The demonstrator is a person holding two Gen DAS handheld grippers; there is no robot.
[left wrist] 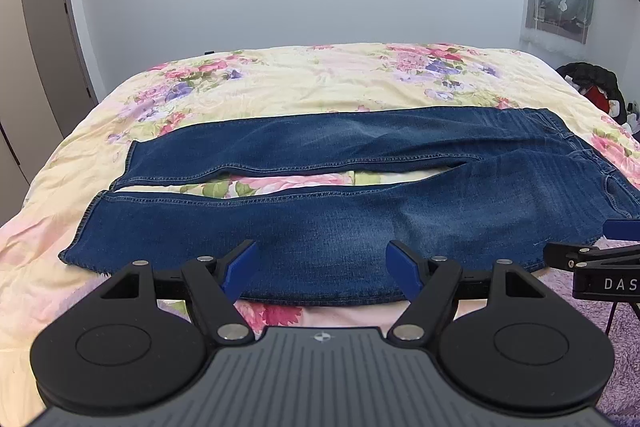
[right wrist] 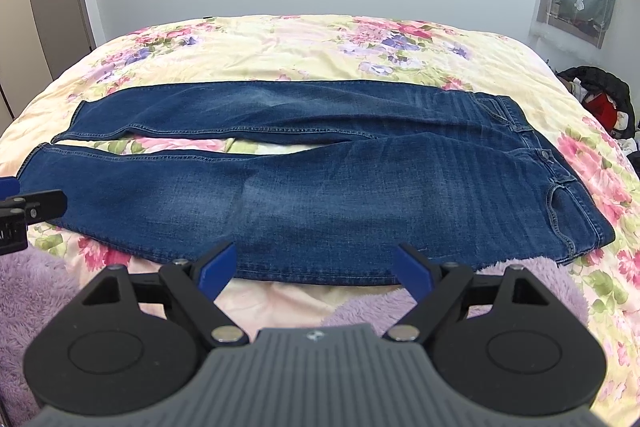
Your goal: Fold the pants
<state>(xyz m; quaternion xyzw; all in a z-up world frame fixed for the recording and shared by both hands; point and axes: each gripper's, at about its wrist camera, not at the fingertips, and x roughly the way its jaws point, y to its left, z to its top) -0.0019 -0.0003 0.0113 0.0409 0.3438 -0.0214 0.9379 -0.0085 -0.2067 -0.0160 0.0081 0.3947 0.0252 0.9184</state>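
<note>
Blue jeans [right wrist: 320, 183] flat, unfolded on floral bedspread [right wrist: 304, 47]; left gripper [left wrist: 322, 269], right gripper [right wrist: 316, 269] jaws spread, empty, near their front edge.

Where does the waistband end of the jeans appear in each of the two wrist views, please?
Left wrist view: the waistband lies at the far right, running towards the picture's edge, above the right hand-held gripper that pokes in there.
Right wrist view: the waistband is right of centre, fully visible, with its button showing.
Shared landmark: the gap between the legs showing the floral bedspread.
</note>
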